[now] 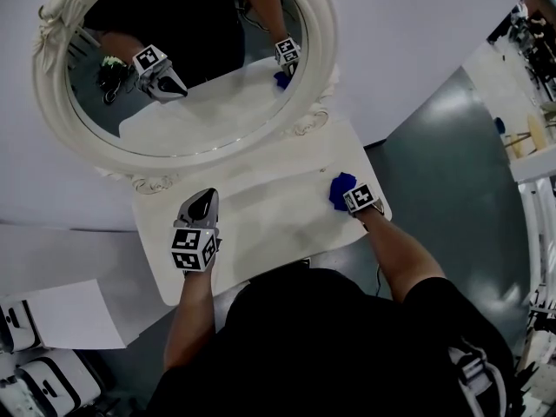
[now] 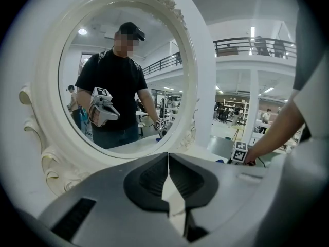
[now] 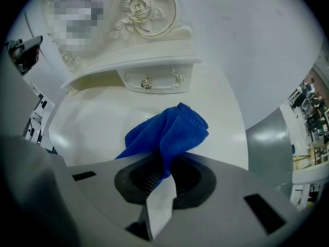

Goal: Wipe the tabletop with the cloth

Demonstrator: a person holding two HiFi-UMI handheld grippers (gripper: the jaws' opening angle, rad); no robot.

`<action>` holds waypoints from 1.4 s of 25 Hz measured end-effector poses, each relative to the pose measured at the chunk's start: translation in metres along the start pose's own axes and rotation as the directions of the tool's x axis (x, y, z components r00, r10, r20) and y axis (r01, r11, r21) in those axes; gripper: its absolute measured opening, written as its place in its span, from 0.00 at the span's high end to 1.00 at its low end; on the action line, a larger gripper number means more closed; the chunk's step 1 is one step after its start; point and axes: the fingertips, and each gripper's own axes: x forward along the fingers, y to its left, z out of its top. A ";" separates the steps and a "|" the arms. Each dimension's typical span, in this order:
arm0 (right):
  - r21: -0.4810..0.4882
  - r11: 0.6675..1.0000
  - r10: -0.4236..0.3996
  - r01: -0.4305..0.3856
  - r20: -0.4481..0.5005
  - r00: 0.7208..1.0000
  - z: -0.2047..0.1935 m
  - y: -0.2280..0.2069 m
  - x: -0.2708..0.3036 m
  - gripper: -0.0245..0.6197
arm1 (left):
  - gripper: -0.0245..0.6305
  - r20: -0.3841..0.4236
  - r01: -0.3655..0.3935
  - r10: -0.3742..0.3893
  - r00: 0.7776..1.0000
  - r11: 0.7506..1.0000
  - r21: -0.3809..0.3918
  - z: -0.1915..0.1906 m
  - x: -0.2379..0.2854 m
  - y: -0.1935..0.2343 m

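Drawer (image 3: pixel 154 80) first: a small, shallow one with a curved front is set into the base of the mirror (image 1: pixel 49 81). It is shut, so its contents are hidden. It carries two little metal knobs (image 3: pixel 147 83).

The mirror is oval, and its thick white frame is carved with scrolls and a rose at the foot. Its glass reflects the person and both grippers.

The tabletop (image 1: pixel 269 224) spreading out from the mirror's base is cream-white, smooth and glossy, with rounded corners.

The cloth (image 3: pixel 169 133) is deep blue with a soft, napped pile and a stitched hem. It is bunched into loose folds in front of the mirror's base and toward its right end, over the tabletop. Whether it presses on the surface cannot be told.

The right gripper (image 3: pixel 160 181) has its grey, ribbed-padded jaws clamped on one end of the cloth, and the rest of the fabric billows out ahead of them toward the mirror.

The left gripper (image 1: pixel 207 195) is held before the mirror's base, left of the cloth and well apart from it, with its tips pointed at the frame. Its jaws are pressed together with nothing between them.

To the right of the mirror, beyond the tabletop's edge, the floor (image 1: pixel 452 163) is grey and shiny.
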 end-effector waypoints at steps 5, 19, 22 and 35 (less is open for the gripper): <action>0.002 0.999 -0.041 0.041 -0.006 0.999 0.008 0.003 -0.005 0.90 | 0.94 0.009 -0.025 0.025 1.000 1.000 -0.009 -0.003 -0.016 0.011; -0.197 0.951 0.264 -0.239 0.114 0.958 0.117 0.216 -0.017 0.90 | 0.94 0.035 -0.147 0.150 0.988 0.987 -0.057 -0.022 -0.097 0.063; -0.295 0.908 0.338 -0.298 0.095 0.936 0.136 0.280 -0.016 0.90 | 0.94 0.038 -0.191 0.194 0.980 0.979 -0.072 -0.031 -0.123 0.078; -0.544 0.669 0.560 -0.507 -0.080 0.825 0.149 0.532 -0.015 0.90 | 0.94 0.021 -0.369 0.375 0.927 0.919 -0.136 -0.075 -0.240 0.132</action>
